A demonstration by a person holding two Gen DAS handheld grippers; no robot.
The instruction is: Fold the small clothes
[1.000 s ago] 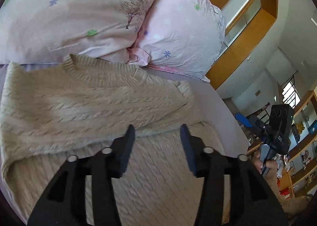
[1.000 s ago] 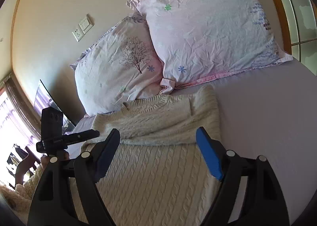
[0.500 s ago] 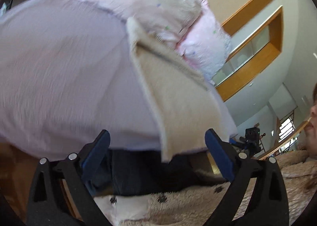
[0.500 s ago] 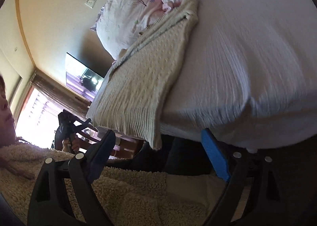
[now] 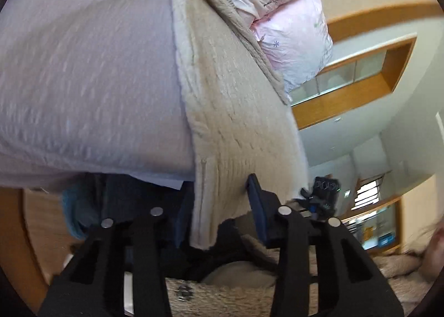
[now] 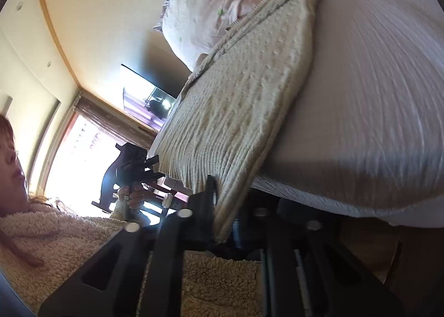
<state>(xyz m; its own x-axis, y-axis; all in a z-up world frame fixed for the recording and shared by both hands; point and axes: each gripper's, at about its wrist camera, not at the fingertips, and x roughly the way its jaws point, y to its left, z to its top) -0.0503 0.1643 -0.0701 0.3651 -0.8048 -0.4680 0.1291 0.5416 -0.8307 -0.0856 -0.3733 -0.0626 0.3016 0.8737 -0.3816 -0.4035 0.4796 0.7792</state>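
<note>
A: Where does the sweater (image 5: 238,111) lie?
B: Along the bed (image 5: 83,67), hem overhanging its near edge; the left gripper (image 5: 219,206) and right gripper (image 6: 222,206) each clamp a hem corner.
A: Counts?
B: One sweater, two pillows (image 5: 291,28).

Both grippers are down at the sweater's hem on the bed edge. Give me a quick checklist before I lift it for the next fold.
1. Left gripper on the hem of the sweater: ok, hem corner sits between its fingers.
2. Right gripper on the other hem corner: ok, cloth between its fingers.
3. Firm clamp on both: cannot tell, one finger of each is hidden by cloth.
4. Sweater flat on the bed: ok, top part already folded.
5. Pillows clear of the collar: not ok, they touch it.
</note>
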